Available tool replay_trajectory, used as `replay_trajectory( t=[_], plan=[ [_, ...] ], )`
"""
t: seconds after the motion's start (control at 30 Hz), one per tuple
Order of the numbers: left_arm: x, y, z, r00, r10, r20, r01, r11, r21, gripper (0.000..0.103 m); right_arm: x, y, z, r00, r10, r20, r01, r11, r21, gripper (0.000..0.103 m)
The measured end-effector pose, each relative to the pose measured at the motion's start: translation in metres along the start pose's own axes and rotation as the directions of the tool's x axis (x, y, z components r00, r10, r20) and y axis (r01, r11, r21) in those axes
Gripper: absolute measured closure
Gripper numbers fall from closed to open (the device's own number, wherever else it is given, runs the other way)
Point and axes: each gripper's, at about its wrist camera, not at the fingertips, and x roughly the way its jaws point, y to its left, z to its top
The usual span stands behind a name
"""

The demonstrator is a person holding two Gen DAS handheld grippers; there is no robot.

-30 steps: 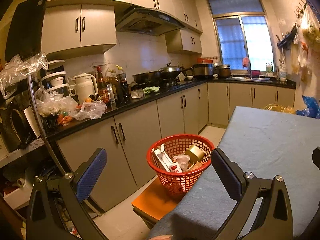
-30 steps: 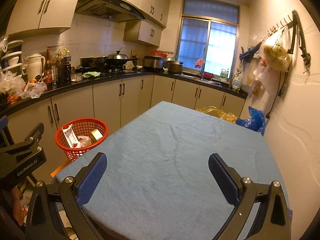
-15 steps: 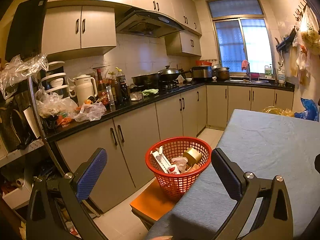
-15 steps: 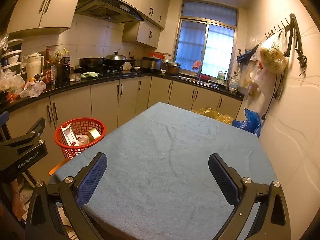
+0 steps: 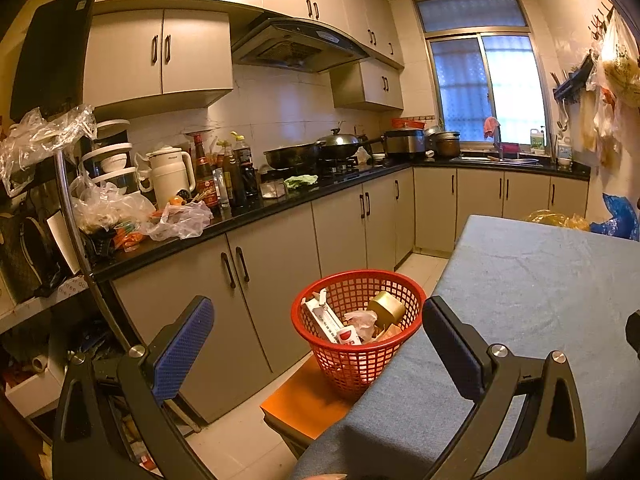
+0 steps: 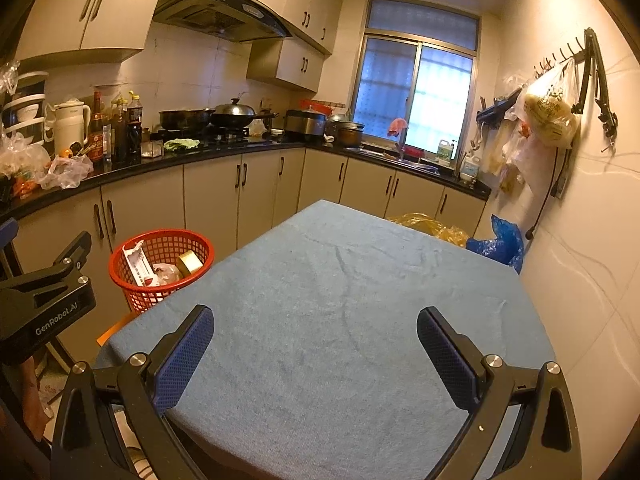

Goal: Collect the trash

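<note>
Two tools, both with ribbed blue pads spread wide, holding nothing. Left tool [image 5: 316,322] hangs off the tabletop's left edge, framing a round red plastic lattice basket [image 5: 400,350] on an orange wooden stool [image 5: 304,404]. Trash inside: white carton [image 5: 326,320], crumpled wrapper [image 5: 360,320], gold roll [image 5: 386,308]; lower contents hidden by the mesh. Right tool [image 6: 315,334] hovers over the tabletop [image 6: 340,300], draped in wrinkled blue cloth, near edge cut off.

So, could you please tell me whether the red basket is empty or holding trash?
Holding trash: the red basket contains a carton, crumpled wrapper and gold tin.
</note>
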Motion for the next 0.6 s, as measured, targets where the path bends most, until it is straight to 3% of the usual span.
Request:
replay_trajectory(
  t=[0.6],
  plan=[
    [0.0020, 0.0054, -0.0056, 1.000, 0.003, -0.004, -0.003, 1.000, 0.004, 0.000, 0.0030, 0.0042, 0.0023, 1.000, 0.003, -0.004, -0.003, 1.000, -0.009, 0.000]
  ],
)
